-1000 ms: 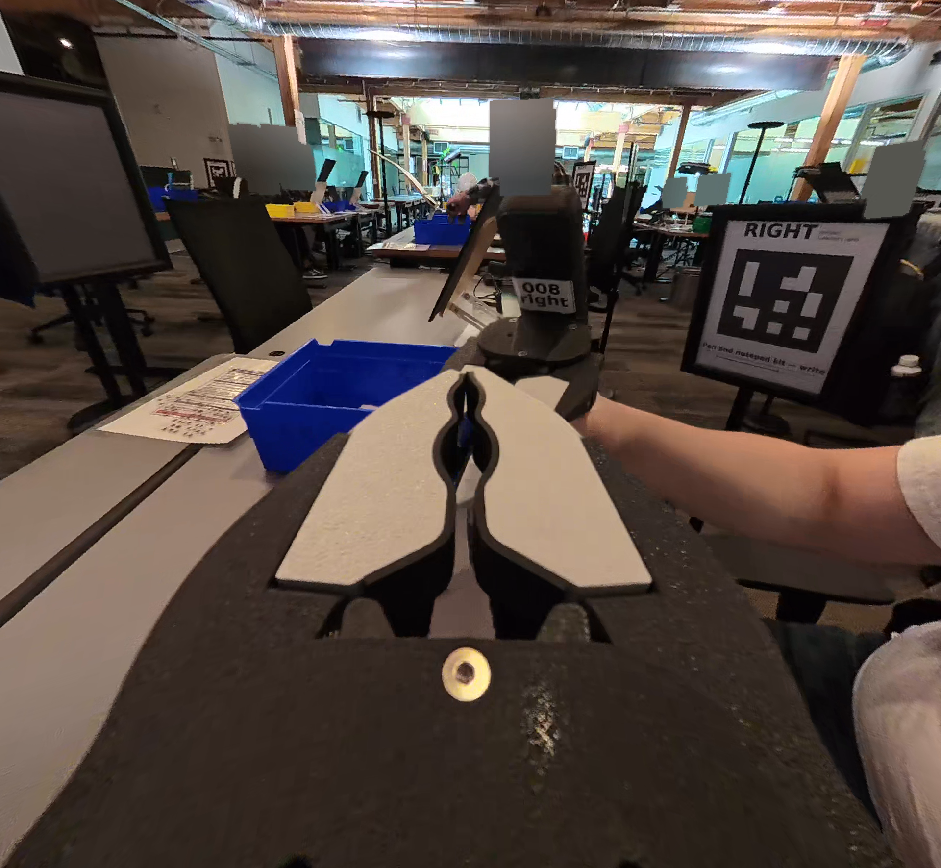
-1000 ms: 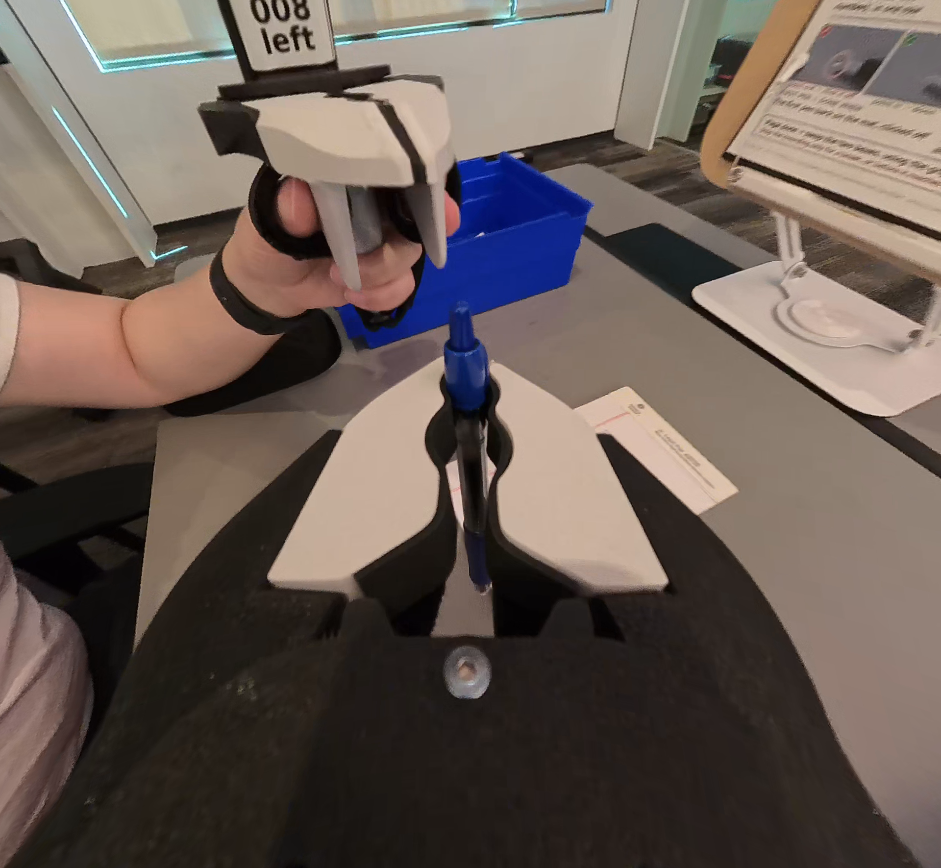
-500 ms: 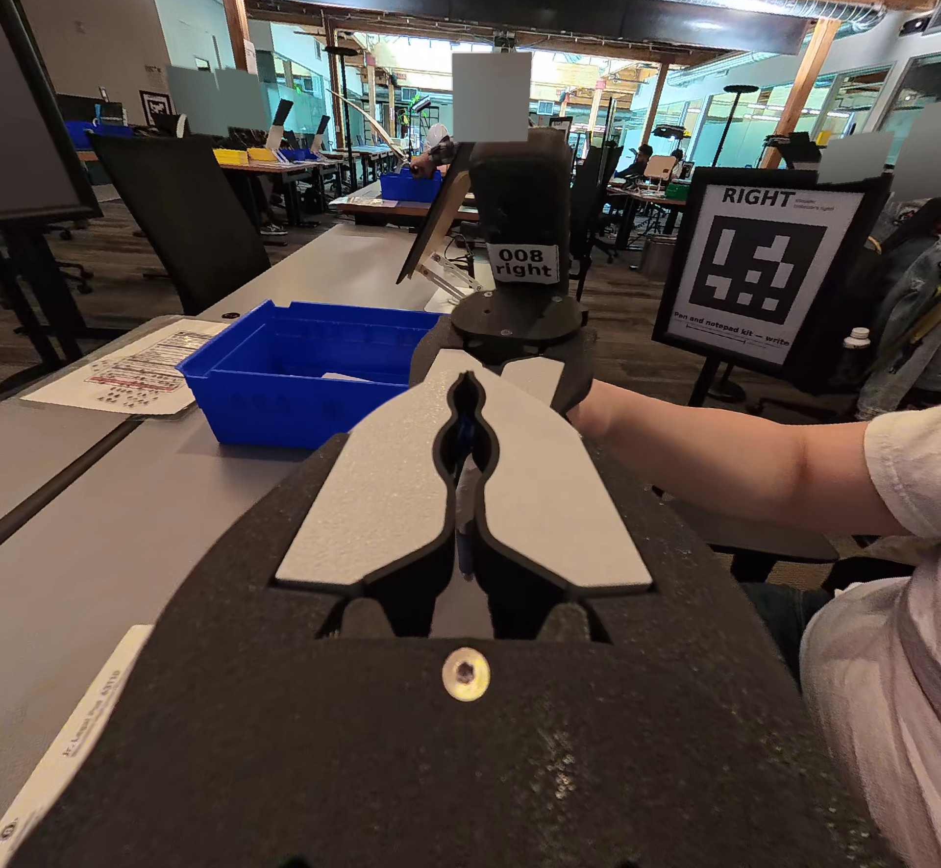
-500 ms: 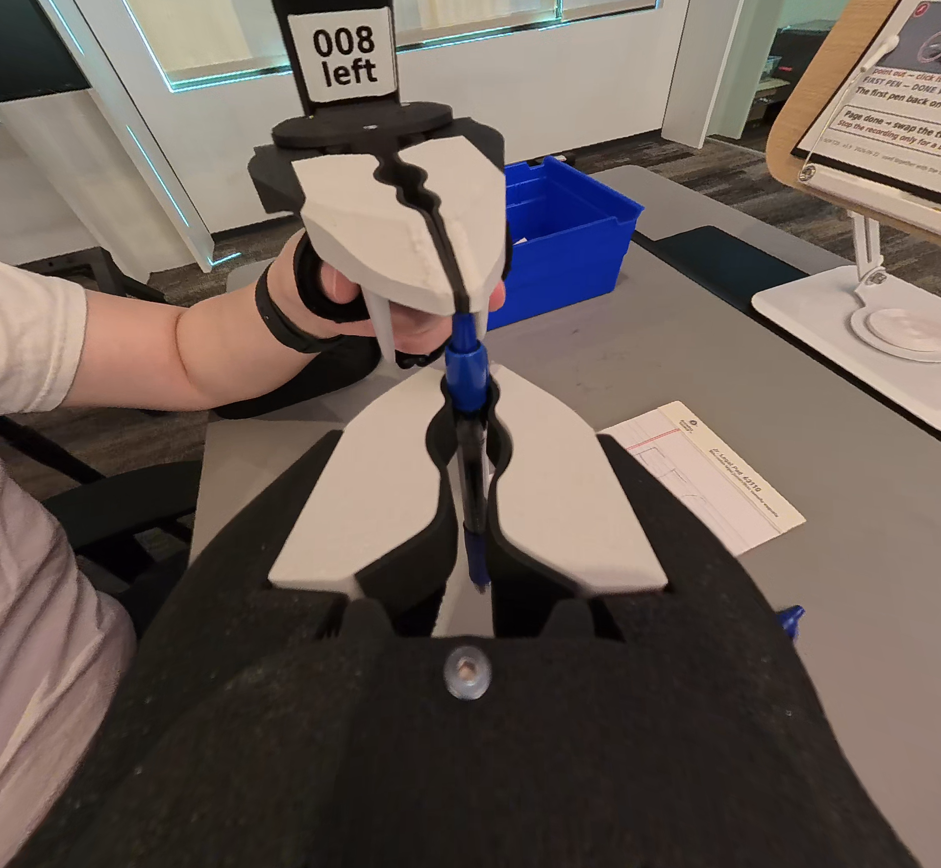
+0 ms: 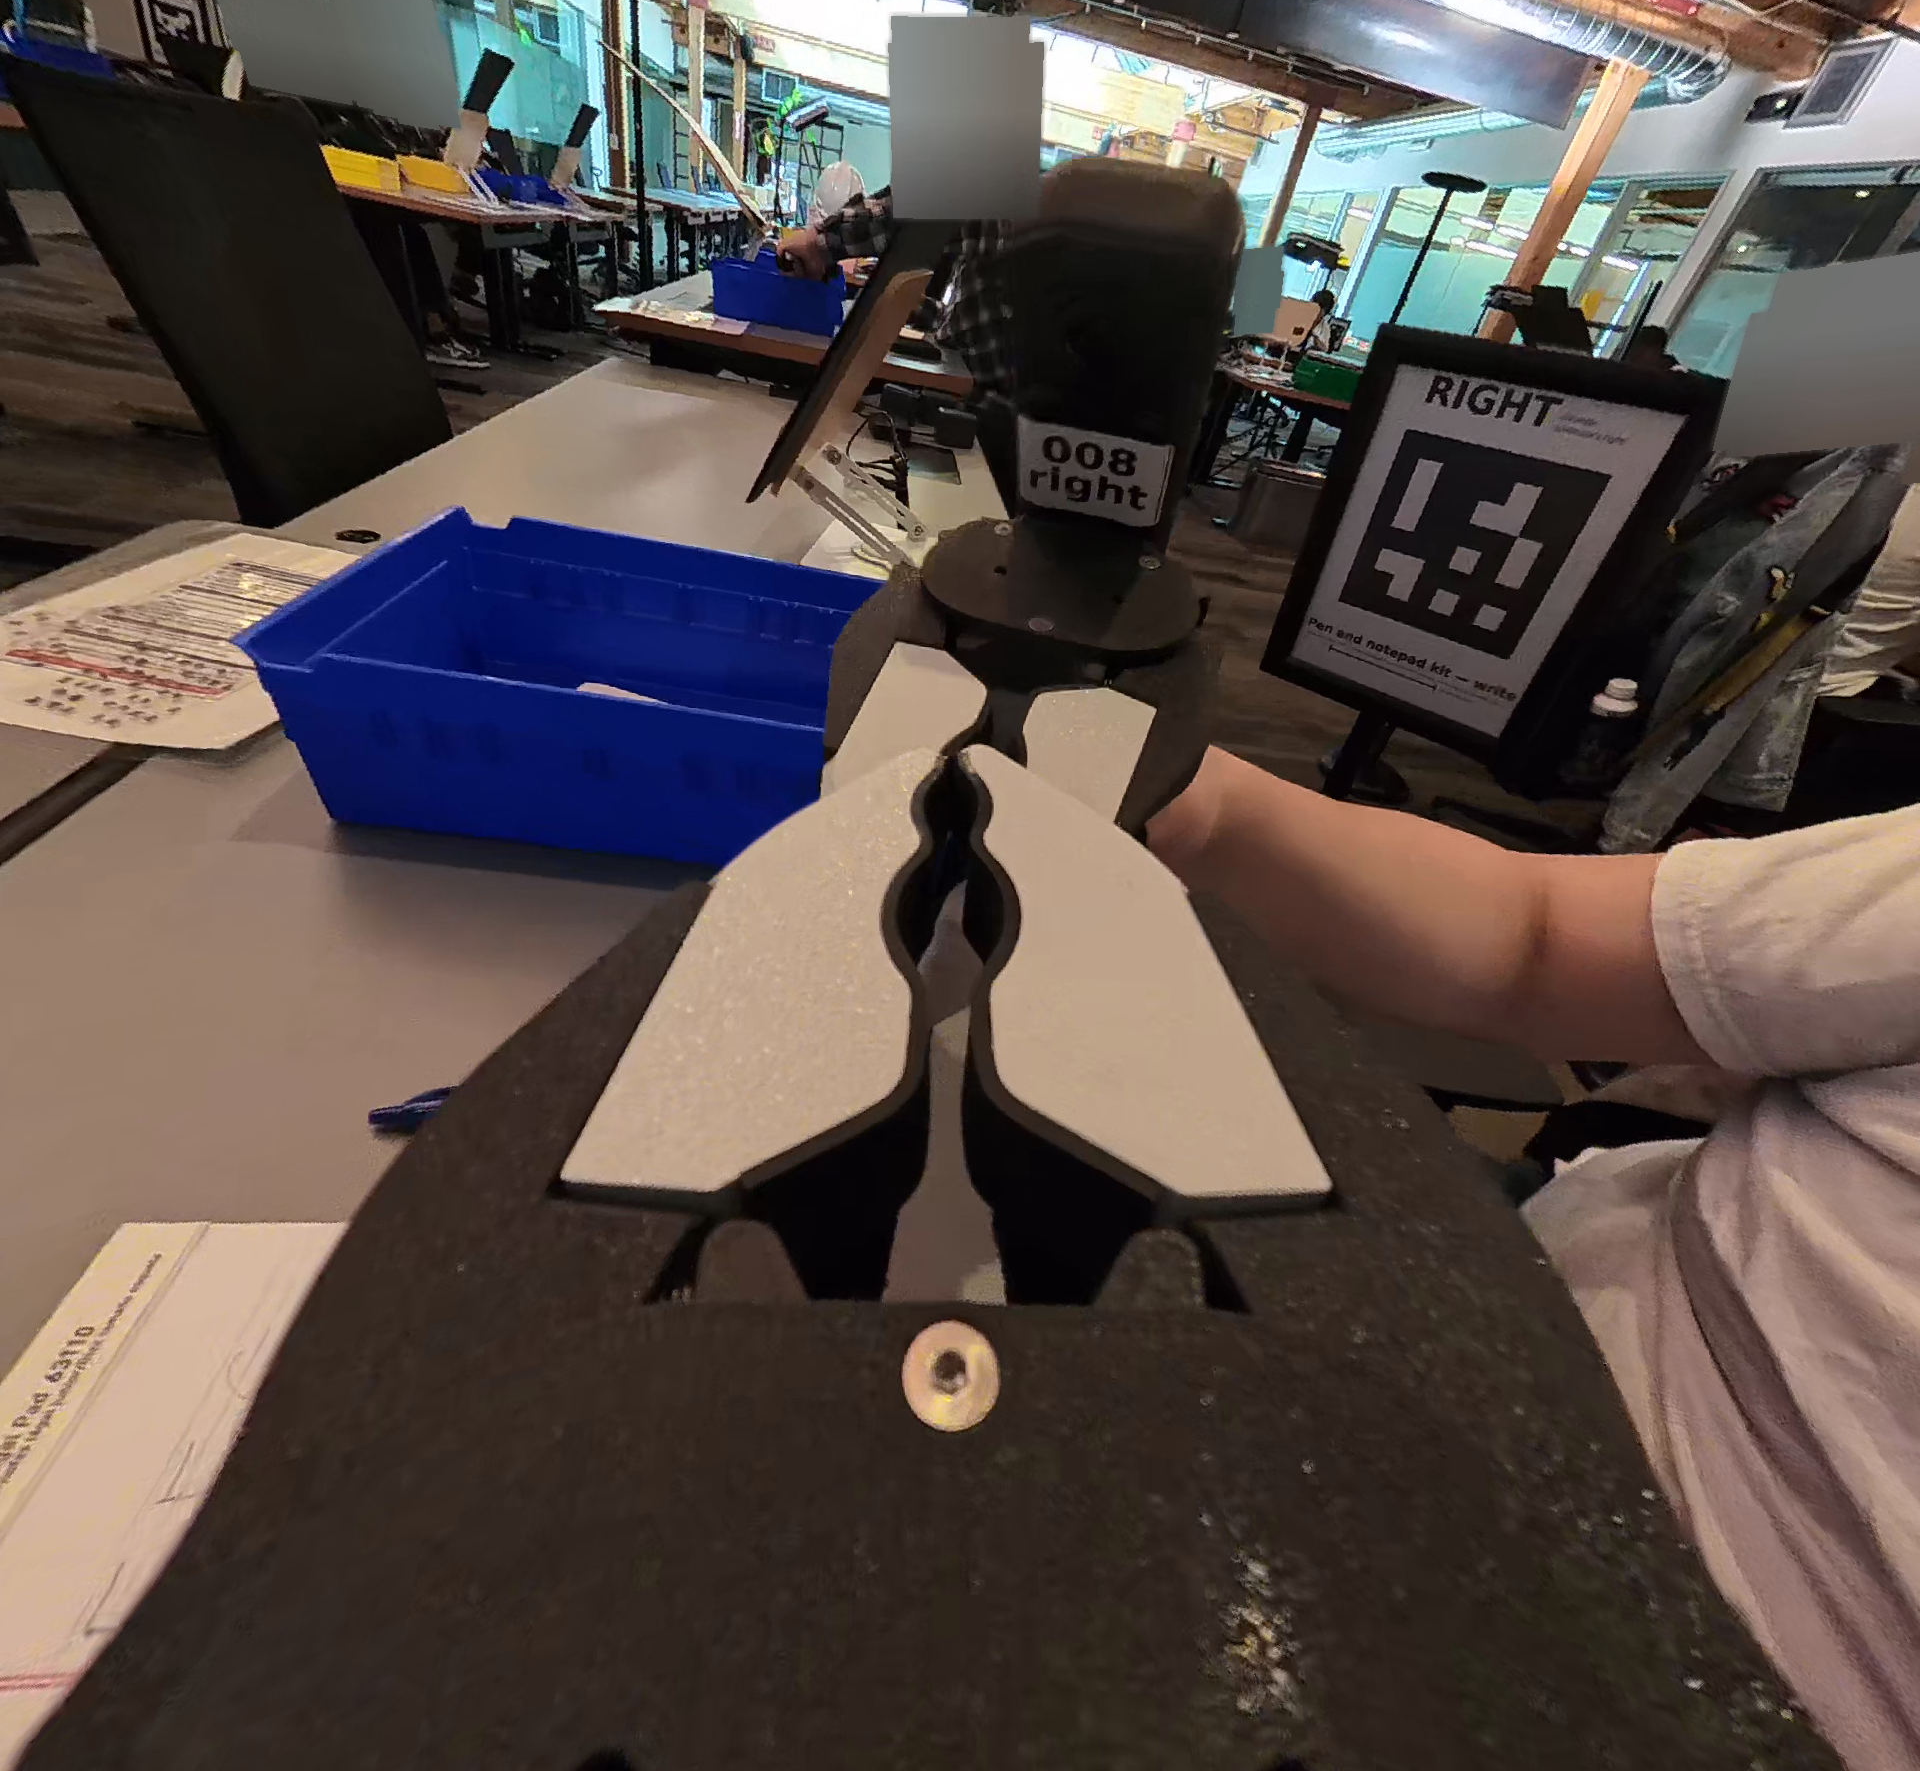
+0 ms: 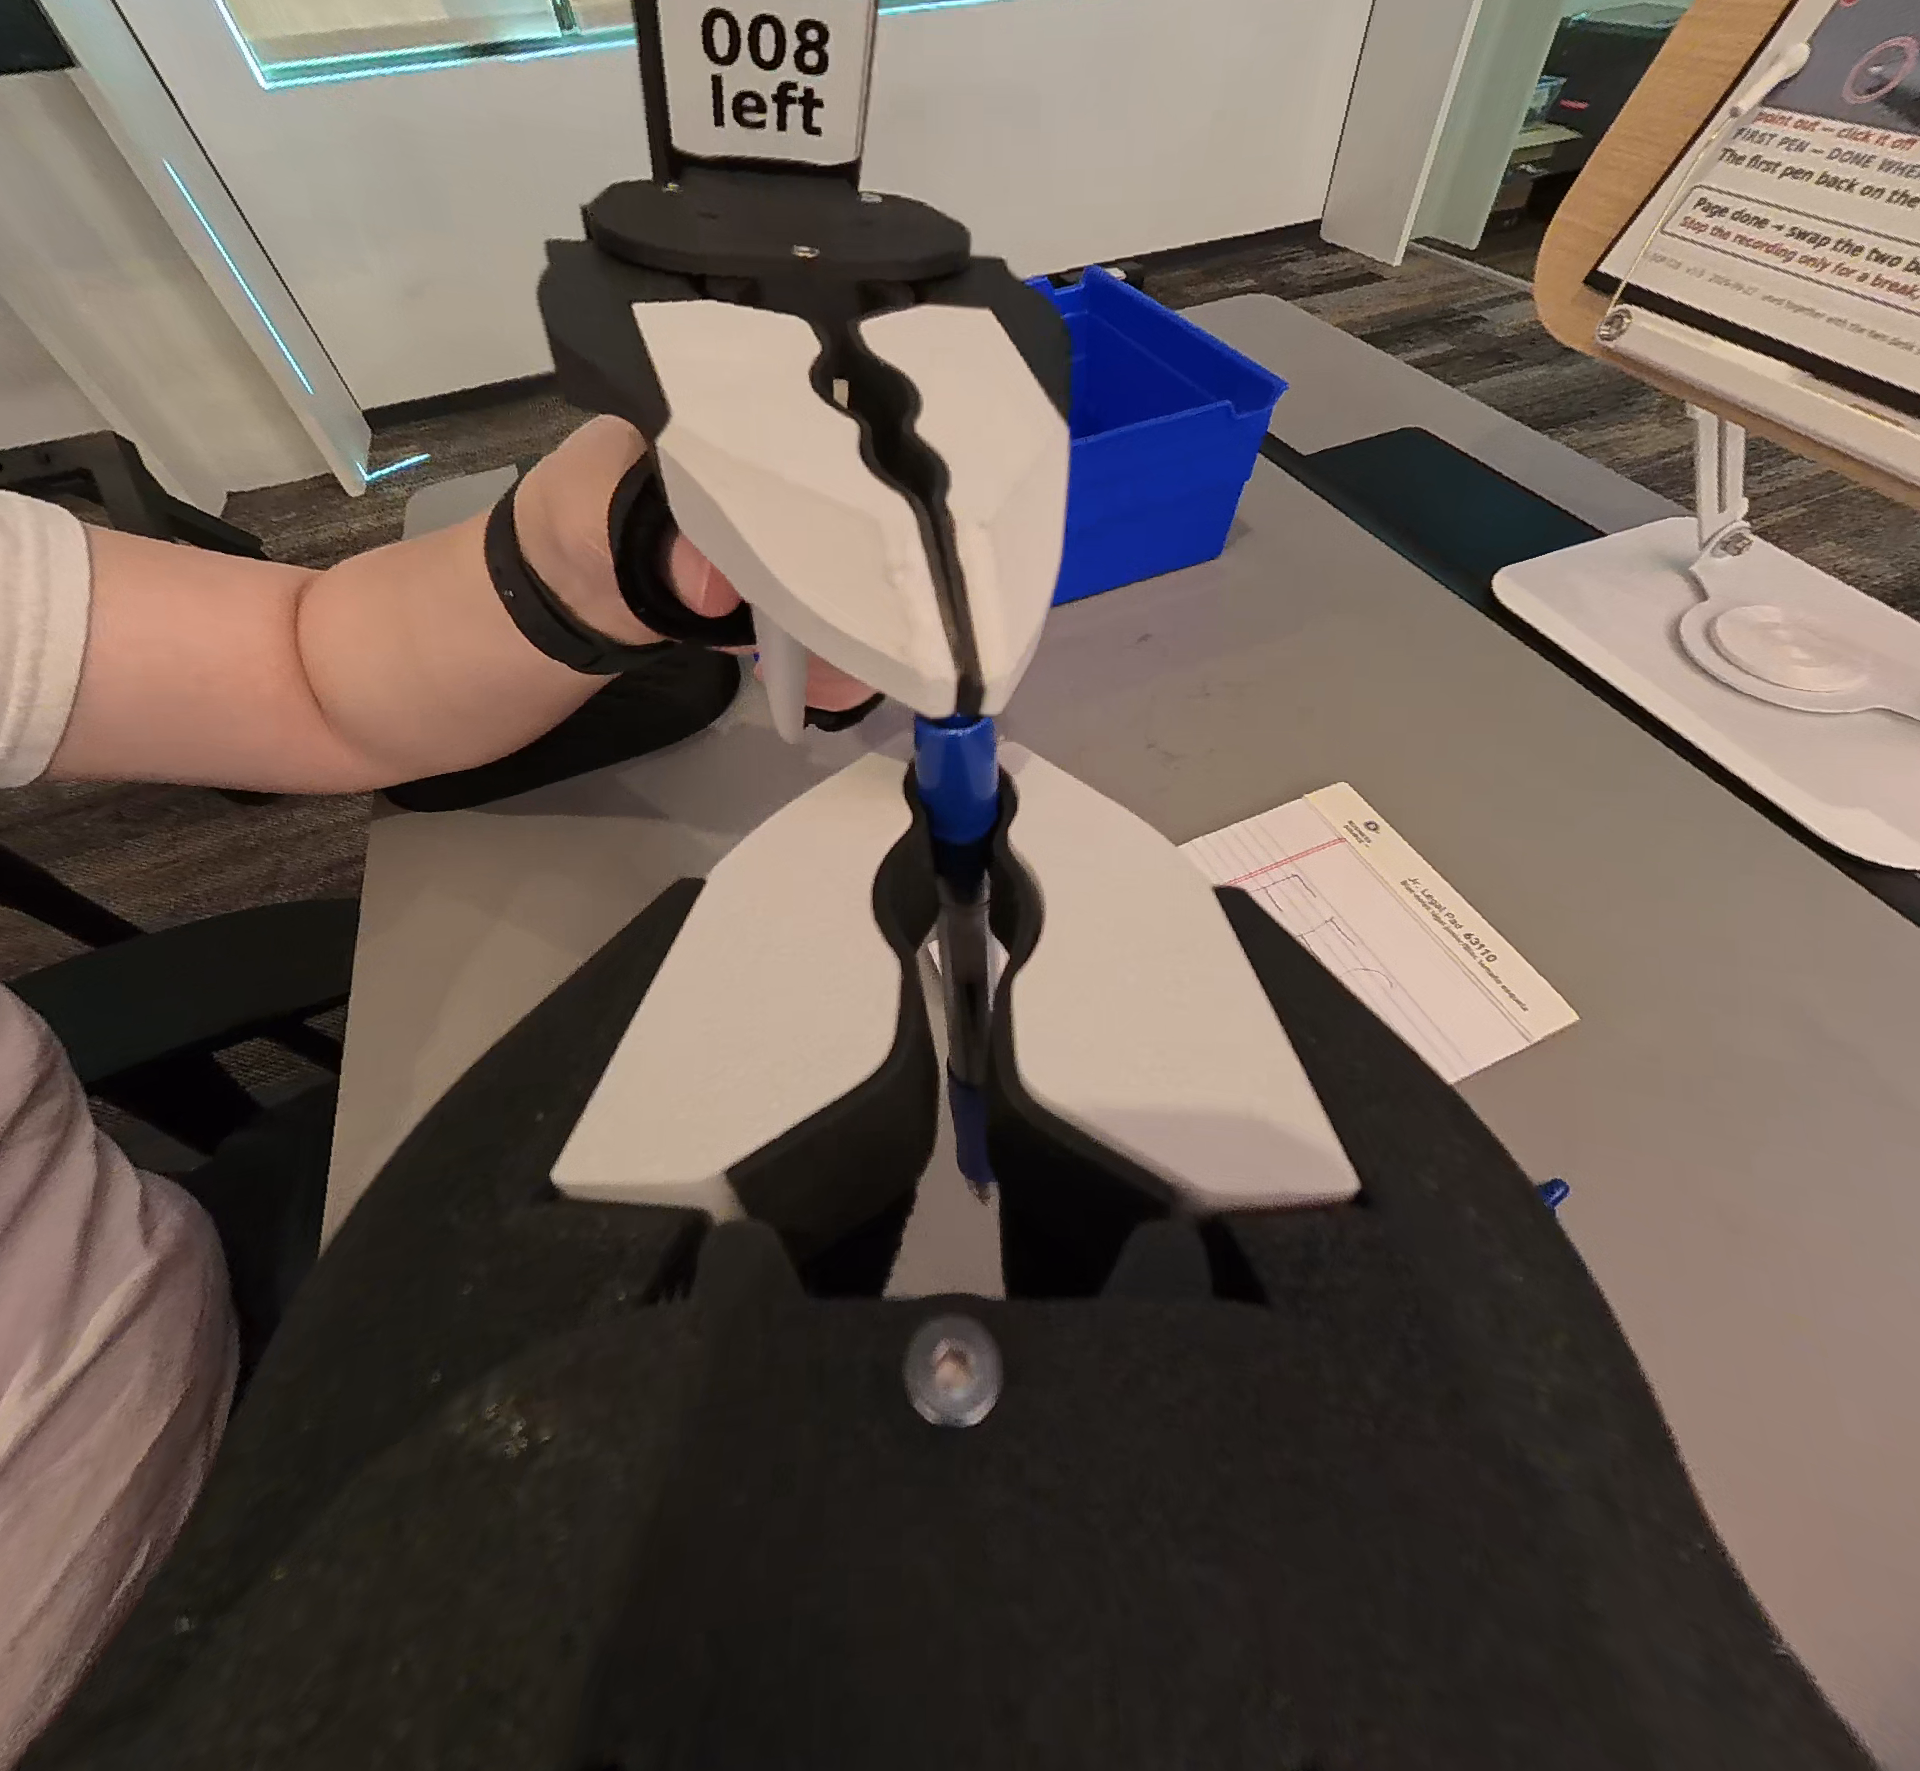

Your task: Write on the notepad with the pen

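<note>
My right gripper [image 6: 956, 771] is shut on a blue pen [image 6: 966, 983], held along its fingers with the blue cap [image 6: 954, 771] pointing forward. My left gripper [image 6: 964, 701] faces it, tilted down, its jaws closed on the cap's end. In the left wrist view my left gripper [image 5: 958, 763] is shut, with a bit of blue showing between the fingers, and the right gripper [image 5: 1003, 734] sits just beyond it. The white lined notepad [image 6: 1382, 932] lies on the grey table to the right, and also shows at the lower left of the left wrist view [image 5: 135, 1389].
A blue bin [image 5: 540, 682] stands on the table behind the grippers. A small blue piece [image 5: 410, 1105] lies near the notepad. A document stand [image 6: 1766, 194] on a white base is at the right. A laminated sheet [image 5: 125, 641] and a framed marker sign [image 5: 1475, 537] flank the table. The tips of one gripper are about 5 cm away from the tips of the other.
The left gripper has come closer and tipped down onto the end of the pen cap. The right gripper still holds the pen, lowered a little toward the table.
</note>
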Tool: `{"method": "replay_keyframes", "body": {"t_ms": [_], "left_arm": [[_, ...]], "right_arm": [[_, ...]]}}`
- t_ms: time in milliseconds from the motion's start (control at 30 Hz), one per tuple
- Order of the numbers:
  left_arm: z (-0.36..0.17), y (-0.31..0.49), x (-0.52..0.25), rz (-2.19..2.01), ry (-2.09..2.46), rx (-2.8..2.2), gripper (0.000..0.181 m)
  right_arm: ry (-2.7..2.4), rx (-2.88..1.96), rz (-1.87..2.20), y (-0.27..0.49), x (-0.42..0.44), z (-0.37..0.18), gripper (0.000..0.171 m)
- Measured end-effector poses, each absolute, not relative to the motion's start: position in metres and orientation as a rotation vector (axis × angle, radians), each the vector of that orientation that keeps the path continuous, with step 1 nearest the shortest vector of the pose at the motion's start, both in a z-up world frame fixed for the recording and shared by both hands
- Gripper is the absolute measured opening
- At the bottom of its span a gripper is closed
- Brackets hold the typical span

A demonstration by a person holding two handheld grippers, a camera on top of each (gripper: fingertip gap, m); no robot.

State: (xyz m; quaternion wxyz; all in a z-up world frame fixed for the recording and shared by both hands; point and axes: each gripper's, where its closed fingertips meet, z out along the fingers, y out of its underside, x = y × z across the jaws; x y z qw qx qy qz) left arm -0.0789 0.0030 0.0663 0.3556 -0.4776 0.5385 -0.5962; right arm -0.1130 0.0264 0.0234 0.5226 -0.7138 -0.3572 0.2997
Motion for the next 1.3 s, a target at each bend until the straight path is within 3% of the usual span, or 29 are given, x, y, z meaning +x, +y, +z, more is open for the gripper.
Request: {"method": "replay_keyframes", "body": {"t_ms": [167, 333, 467, 600, 833, 1300], "left_arm": [[0.077, 0.004, -0.081, -1.525, 1.352, -1.193, 0.000], [0.151, 0.030, -0.137, -1.235, 1.104, -0.987, 0.000], [0.187, 0.070, -0.204, -0.779, 0.927, -1.059, 0.000], [0.202, 0.084, -0.250, -0.638, 0.808, -1.123, 0.000], [0.184, 0.101, -0.251, -0.730, 0.817, -1.266, 0.000], [0.080, 0.143, -0.163, -0.542, 1.022, -1.513, 0.000]], "right_arm": [[-0.851, -1.691, 0.795, 0.023, -0.117, 0.030, 0.004], [-0.880, -1.649, 0.663, 0.029, -0.109, 0.047, 0.004], [-0.846, -1.497, 0.666, 0.024, -0.096, 0.111, 0.005], [-0.829, -1.369, 0.631, 0.016, -0.084, 0.176, 0.005], [-0.853, -1.254, 0.492, 0.014, -0.062, 0.218, 0.005], [-0.702, -1.303, 0.748, 0.079, -0.002, 0.161, 0.005]]}}
